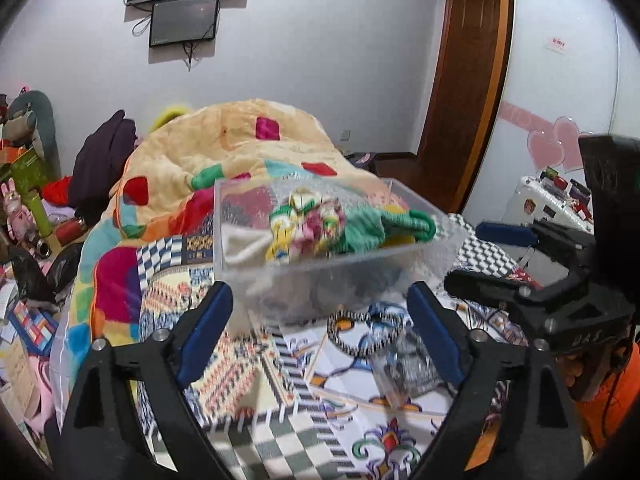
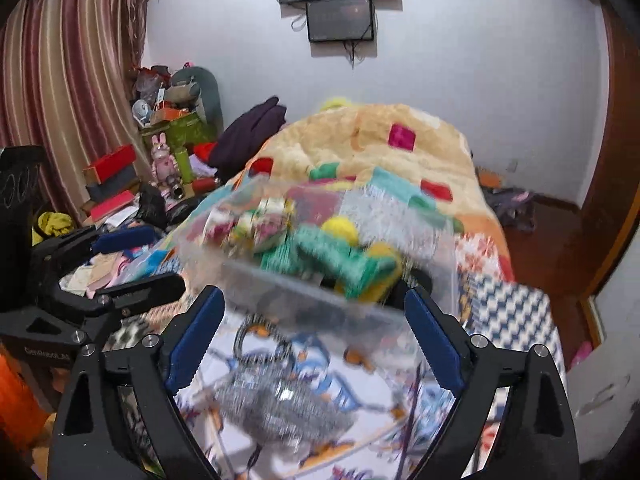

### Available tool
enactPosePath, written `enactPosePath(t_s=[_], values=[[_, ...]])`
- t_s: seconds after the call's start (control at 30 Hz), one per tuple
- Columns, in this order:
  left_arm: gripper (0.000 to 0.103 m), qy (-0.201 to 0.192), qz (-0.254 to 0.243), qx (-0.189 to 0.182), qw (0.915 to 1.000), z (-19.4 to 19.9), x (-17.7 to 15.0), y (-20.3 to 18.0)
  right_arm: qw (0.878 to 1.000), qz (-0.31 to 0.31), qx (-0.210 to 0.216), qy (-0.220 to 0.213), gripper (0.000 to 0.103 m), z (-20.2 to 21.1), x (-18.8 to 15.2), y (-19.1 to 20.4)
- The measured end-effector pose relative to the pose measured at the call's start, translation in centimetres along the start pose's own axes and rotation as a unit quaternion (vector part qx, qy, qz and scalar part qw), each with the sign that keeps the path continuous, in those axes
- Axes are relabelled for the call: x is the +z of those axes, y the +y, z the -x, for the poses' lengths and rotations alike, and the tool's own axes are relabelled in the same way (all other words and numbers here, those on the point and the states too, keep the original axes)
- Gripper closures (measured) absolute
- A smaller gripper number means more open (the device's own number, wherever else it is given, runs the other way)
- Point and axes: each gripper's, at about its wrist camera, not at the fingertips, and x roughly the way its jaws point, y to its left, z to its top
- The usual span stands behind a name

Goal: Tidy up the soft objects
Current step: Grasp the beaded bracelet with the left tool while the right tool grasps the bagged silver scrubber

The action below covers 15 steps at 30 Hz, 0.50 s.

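A clear plastic box [image 1: 280,276] stands on the patterned bed, holding a green knitted piece [image 1: 368,232], a flowered cloth [image 1: 316,224] and a white cloth [image 1: 240,244]. The box also shows blurred in the right wrist view [image 2: 280,280], with green and yellow knits [image 2: 340,256] inside. My left gripper [image 1: 320,320] is open, its blue pads wide apart just before the box. My right gripper [image 2: 316,320] is open too, close in front of the box; it also shows in the left wrist view [image 1: 500,264]. A silver-grey glittery pouch [image 2: 276,404] with a striped ring handle [image 1: 360,332] lies on the bedsheet between the fingers.
A thick multicoloured blanket [image 1: 224,148] is piled behind the box. A dark garment [image 1: 104,160] lies at the far left. Boxes, a toy rabbit [image 2: 162,158] and clutter fill the floor left of the bed. A brown door [image 1: 460,100] stands at the right.
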Motion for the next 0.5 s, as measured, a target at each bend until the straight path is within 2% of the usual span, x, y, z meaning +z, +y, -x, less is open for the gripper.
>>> enactPosePath(t_s=[0.23, 0.37, 0.43, 0.5], values=[[0.012, 0.047, 0.004, 0.005, 0.9989, -0.9, -2.8, 0.0, 0.997, -0.021, 0.023, 0.064, 0.012, -2.3, -3.3, 0.1], [0.013, 0.063, 0.008, -0.006, 0.9980, -1.8, -3.4, -0.1, 0.994, -0.027, 0.043, 0.094, 0.012, -3.5, -4.1, 0.1], [0.024, 0.069, 0.005, -0.018, 0.9975, -2.3, -3.3, -0.4, 0.994, -0.021, 0.040, 0.100, 0.013, -3.8, -4.4, 0.2], [0.029, 0.075, 0.001, -0.026, 0.9969, -2.9, -3.2, -0.8, 0.994, -0.022, 0.041, 0.102, 0.013, -3.9, -4.7, 0.1]])
